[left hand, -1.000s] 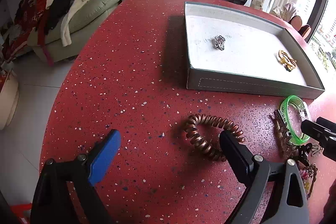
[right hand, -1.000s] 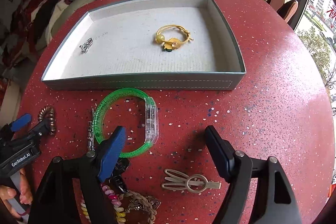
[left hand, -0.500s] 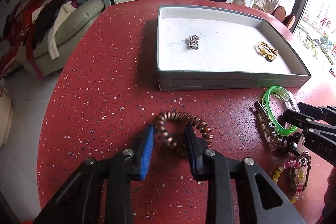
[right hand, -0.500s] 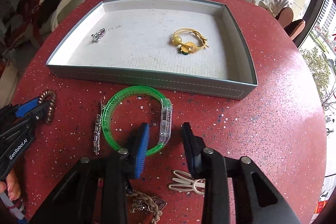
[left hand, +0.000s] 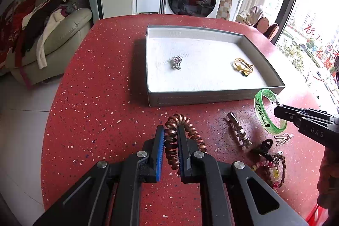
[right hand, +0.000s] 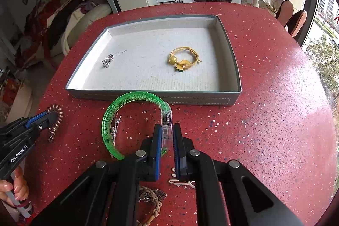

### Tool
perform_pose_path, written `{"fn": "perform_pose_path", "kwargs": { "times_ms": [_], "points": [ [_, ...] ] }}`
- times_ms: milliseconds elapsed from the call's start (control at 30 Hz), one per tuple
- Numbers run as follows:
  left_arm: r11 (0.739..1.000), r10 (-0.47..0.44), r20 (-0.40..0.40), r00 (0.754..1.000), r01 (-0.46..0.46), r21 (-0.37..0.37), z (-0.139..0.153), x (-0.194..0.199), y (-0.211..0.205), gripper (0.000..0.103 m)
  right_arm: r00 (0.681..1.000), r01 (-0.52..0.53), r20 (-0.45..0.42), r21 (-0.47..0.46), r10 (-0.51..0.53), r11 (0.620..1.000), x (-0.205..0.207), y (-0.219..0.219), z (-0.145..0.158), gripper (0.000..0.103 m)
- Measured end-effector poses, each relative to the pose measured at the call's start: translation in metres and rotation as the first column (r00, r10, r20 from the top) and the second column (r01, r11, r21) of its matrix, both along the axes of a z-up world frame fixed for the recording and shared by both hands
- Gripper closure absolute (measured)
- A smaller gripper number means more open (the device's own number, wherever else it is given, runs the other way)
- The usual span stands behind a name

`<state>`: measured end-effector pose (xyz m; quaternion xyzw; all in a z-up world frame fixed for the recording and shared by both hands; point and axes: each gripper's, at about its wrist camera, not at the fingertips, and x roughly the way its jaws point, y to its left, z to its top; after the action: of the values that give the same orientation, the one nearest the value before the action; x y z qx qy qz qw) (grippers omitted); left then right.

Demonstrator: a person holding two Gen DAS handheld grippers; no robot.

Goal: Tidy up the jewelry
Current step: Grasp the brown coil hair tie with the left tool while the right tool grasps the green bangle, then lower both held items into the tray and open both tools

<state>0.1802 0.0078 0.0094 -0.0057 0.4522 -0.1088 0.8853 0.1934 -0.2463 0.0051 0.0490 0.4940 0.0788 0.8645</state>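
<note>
Round tabletop (right hand: 264, 99): red, white-speckled. Shallow rectangular tray (right hand: 148, 96): grey walls, white lining. Plastic bangle (right hand: 118, 103): translucent green. Coiled hair tie (left hand: 184, 126): apparently copper-brown.

Between the left jaws, a coppery, glossy spiral coil hair tie (left hand: 182, 137). Between the right jaws, a translucent green glittery plastic bangle (right hand: 118, 118). Ahead, a matt grey paperboard tray (right hand: 190, 97) on a glossy speckled red table (right hand: 275, 120).
</note>
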Motion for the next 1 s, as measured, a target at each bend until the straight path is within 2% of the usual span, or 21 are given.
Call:
{"fn": "perform_pose_path", "kwargs": {
  "times_ms": [167,333,533,667,800,900,1000],
  "points": [
    [1.0,-0.016,0.03,0.999,0.016,-0.012,0.025,0.008,-0.002,0.072,0.999,0.011,0.03,0.037,-0.012,0.999,0.005,-0.011,0.02,0.092],
    [0.998,-0.02,0.038,0.999,0.022,-0.057,0.046,0.027,-0.006,0.072,0.999,0.027,0.037,0.068,-0.029,0.997,0.022,-0.023,0.032,0.092],
    [0.999,-0.041,0.067,0.997,0.042,-0.016,0.067,0.062,-0.023,0.072,0.998,0.038,0.051,0.053,-0.041,0.998,0.056,-0.031,0.046,0.092],
    [0.999,-0.045,0.07,0.997,0.046,-0.016,0.077,0.094,-0.036,0.072,0.998,0.044,0.049,0.055,-0.047,0.998,0.086,-0.036,0.053,0.092],
    [0.999,-0.048,0.056,0.997,0.047,0.002,0.071,0.132,-0.053,0.072,0.997,0.064,0.036,0.051,-0.066,0.997,0.118,-0.04,0.047,0.092],
    [0.997,-0.059,0.031,0.998,0.058,0.046,0.054,0.157,-0.069,0.072,0.997,0.079,0.011,0.045,-0.08,0.996,0.138,-0.042,0.033,0.092],
    [0.997,-0.061,0.015,0.998,0.061,0.054,0.035,0.174,-0.078,0.072,0.996,0.091,-0.015,0.037,-0.091,0.995,0.155,-0.041,0.018,0.092]
  ]
}}
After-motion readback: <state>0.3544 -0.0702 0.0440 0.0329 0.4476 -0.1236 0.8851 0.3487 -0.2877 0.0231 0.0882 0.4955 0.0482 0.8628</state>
